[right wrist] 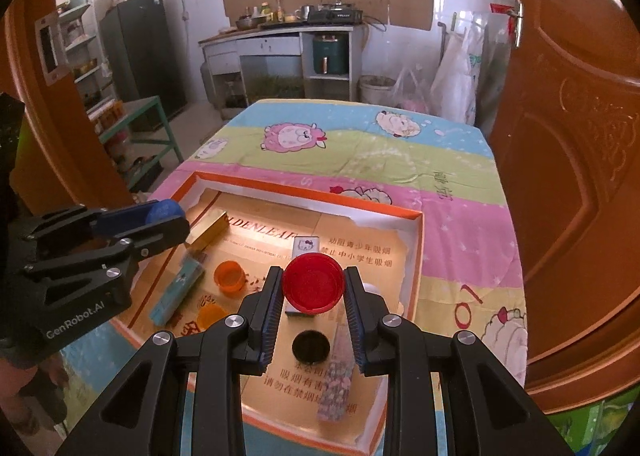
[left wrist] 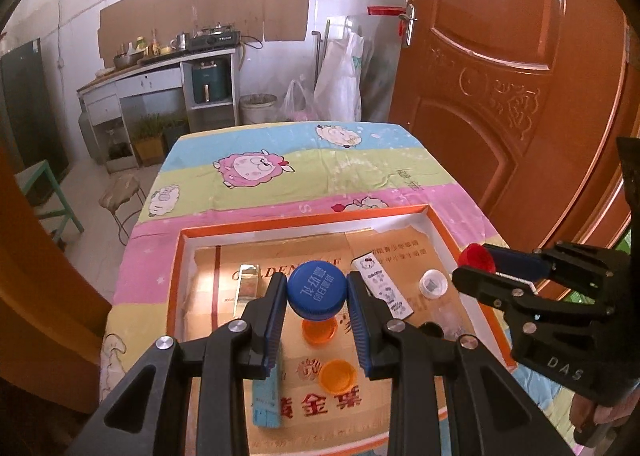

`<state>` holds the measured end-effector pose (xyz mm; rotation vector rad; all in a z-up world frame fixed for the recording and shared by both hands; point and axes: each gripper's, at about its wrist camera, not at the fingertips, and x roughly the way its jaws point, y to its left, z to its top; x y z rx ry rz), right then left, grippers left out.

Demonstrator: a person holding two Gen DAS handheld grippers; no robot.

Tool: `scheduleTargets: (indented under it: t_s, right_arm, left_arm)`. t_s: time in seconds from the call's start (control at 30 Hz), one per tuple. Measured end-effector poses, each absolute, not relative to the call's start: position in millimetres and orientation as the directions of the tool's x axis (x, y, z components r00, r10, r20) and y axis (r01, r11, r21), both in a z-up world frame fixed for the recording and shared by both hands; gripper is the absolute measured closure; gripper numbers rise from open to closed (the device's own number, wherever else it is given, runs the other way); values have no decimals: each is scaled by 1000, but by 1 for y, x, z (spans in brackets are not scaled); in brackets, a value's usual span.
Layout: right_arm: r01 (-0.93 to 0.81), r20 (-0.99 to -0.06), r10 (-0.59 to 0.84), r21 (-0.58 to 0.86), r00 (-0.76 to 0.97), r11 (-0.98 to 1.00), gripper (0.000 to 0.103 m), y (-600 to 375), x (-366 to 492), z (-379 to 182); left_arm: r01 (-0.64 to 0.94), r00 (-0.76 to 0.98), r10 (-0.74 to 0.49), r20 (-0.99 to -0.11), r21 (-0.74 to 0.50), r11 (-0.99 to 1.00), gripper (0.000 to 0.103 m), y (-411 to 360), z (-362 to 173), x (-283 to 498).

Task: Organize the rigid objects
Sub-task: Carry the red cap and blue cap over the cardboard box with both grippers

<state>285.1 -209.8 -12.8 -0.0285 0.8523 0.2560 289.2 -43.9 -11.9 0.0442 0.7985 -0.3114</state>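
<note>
My left gripper (left wrist: 317, 292) is shut on a blue bottle cap (left wrist: 317, 287) and holds it above the orange-rimmed tray (left wrist: 304, 221). My right gripper (right wrist: 313, 283) is shut on a red bottle cap (right wrist: 313, 282) above the same tray (right wrist: 308, 191). In the tray lie two orange caps (left wrist: 319, 331) (left wrist: 339, 376), a gold box (left wrist: 247, 288), a light-blue box (left wrist: 267, 400), a white Hello Kitty box (left wrist: 384, 288), a white cap (left wrist: 433, 283), a black cap (right wrist: 311, 346) and a patterned tube (right wrist: 336, 384). Each gripper shows in the other's view: the right (left wrist: 476, 260), the left (right wrist: 168, 215).
The tray sits on a table under a cartoon sheep cloth (left wrist: 280, 167). An orange door (left wrist: 520, 95) stands close on the right. A stool (left wrist: 120, 195) and green bench (left wrist: 44, 191) stand on the floor to the left; kitchen counter (left wrist: 160, 67) at the back.
</note>
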Motion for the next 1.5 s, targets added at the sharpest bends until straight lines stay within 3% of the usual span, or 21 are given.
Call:
scheduleTargets:
  t_s: [1.5]
  right_arm:
    - [-197, -853, 198, 114, 483, 974, 73, -218, 395, -75]
  left_arm:
    - [251, 519, -222, -825, -102, 963, 72, -58, -68, 383]
